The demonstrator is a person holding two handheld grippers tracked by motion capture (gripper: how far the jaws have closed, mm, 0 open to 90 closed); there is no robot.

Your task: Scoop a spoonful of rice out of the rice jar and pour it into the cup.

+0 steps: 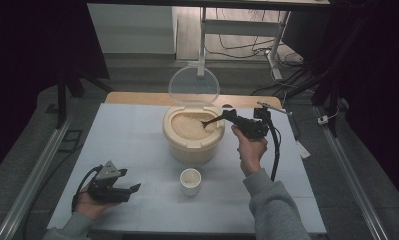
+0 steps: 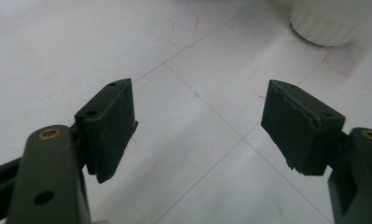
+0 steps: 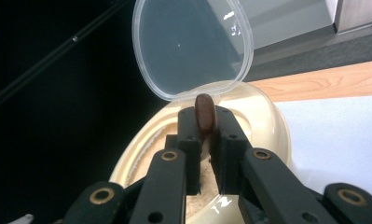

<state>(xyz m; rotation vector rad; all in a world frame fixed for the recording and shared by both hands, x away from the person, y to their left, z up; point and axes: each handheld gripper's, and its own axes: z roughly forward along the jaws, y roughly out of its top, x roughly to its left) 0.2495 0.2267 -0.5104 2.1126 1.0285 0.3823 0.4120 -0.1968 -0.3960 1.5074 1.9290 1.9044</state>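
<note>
White table (image 1: 137,145) amid dark surroundings; cream rice bin (image 1: 193,137) centred, lid (image 1: 193,86) up; right gripper (image 1: 226,116) clamped on brown spoon (image 1: 213,121) above bin; left gripper (image 1: 132,190) agape near-left of bin.

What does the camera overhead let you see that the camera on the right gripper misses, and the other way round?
The high view alone takes in the small white cup, the open left gripper and the rice in the container. The right gripper view alone shows, close up, how the jaws clamp the brown spoon handle. Both show the cream rice container with its clear lid raised, and the right gripper.
</note>
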